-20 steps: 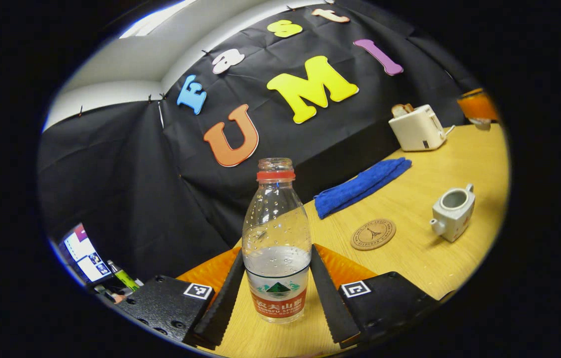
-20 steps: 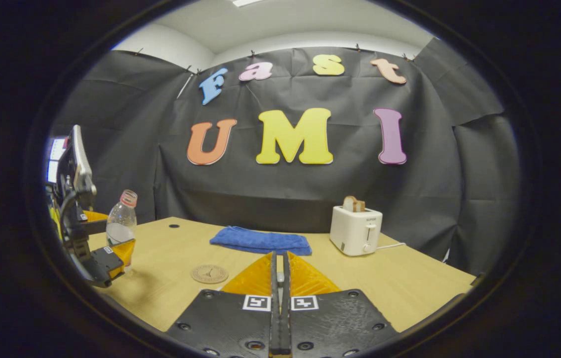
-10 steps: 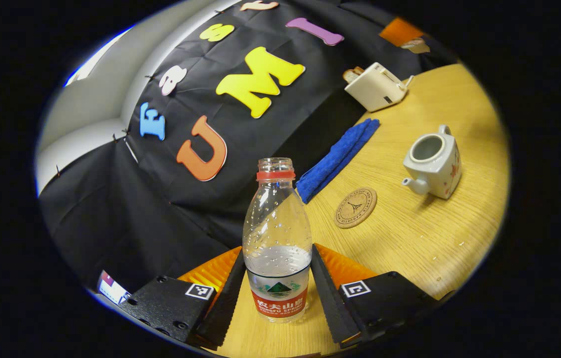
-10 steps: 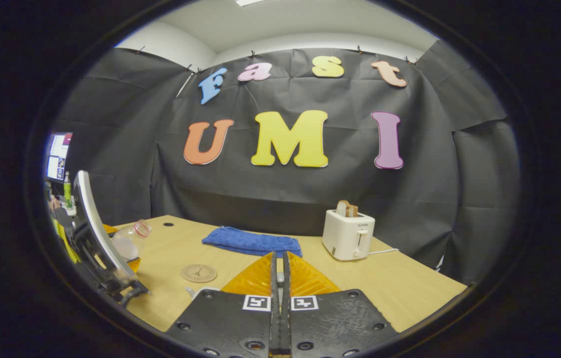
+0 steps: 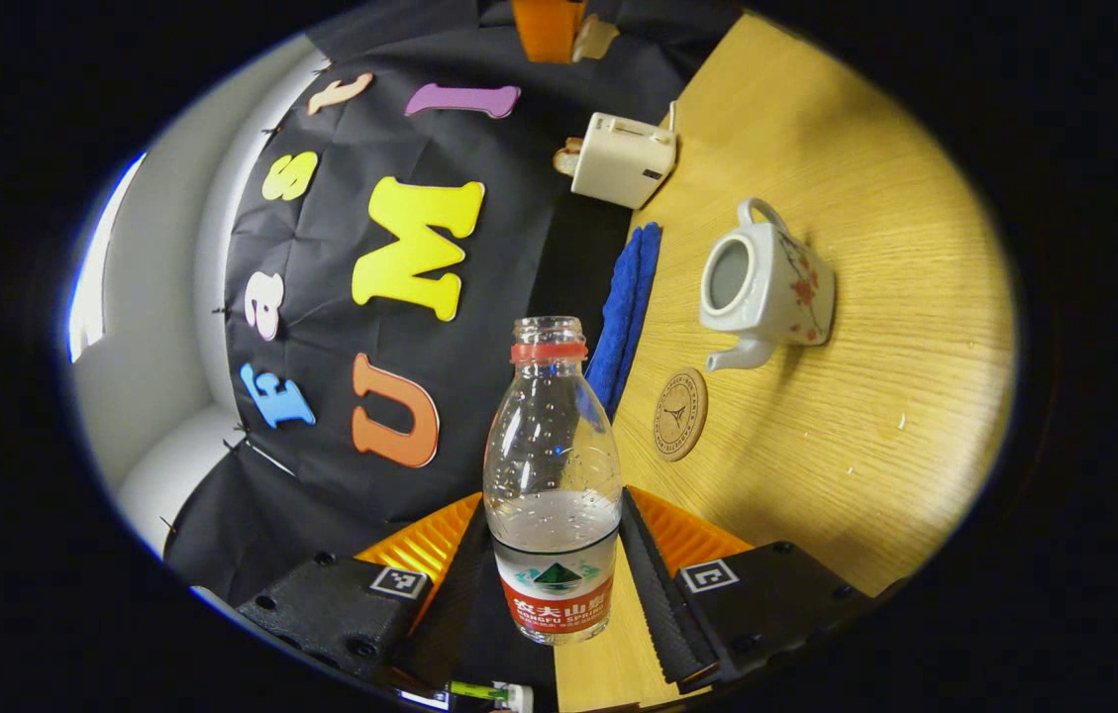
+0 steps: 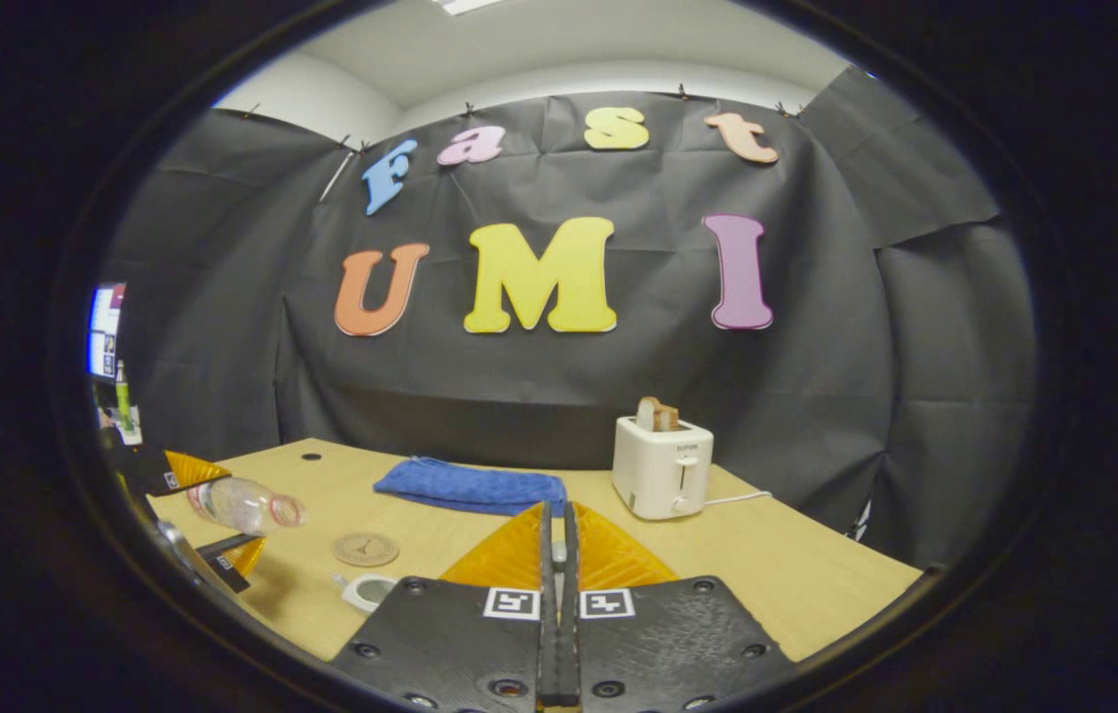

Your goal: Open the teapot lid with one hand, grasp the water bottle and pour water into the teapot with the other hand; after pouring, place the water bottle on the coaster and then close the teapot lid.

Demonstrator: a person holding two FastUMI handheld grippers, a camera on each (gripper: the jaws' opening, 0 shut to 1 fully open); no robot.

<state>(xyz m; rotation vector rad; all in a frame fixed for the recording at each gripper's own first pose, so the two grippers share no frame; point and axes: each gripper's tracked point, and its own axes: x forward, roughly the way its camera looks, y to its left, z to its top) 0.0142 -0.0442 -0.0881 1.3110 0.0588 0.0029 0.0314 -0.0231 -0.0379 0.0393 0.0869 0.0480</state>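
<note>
The bottle (image 5: 551, 495) is being gripped low on its body by the left gripper (image 5: 552, 584), both fingers pressing on the labelled part. It has no cap, and water is filling roughly the lower third. In the left gripper view the table (image 5: 875, 416) is seen turned almost on its side, so the bottle is judged to be tilted far over. In the right gripper view the bottle (image 6: 244, 506) is seen lying nearly level in the air, with its mouth pointing toward the teapot (image 6: 366, 591).

The teapot (image 5: 764, 287) is standing on the table with its lid off, and the opening is facing the left camera. It lies ahead of the bottle mouth and to one side of it, well apart, so no water is reaching it yet. The coaster (image 5: 680, 414) is lying between the bottle and the teapot, near the spout. The long axis of the bottle is passing beside the opening, not over it. The mouth probably needs to be carried across above the coaster before more tilt is given, otherwise water may fall on the table.

The right gripper (image 6: 559, 555) is being held above the table on the near side of the teapot, its fingers pressed together with almost no gap. The lid is likely pinched there, but this cannot be told. A blue cloth (image 6: 471, 485) and a toaster (image 6: 661, 465) are standing behind.
</note>
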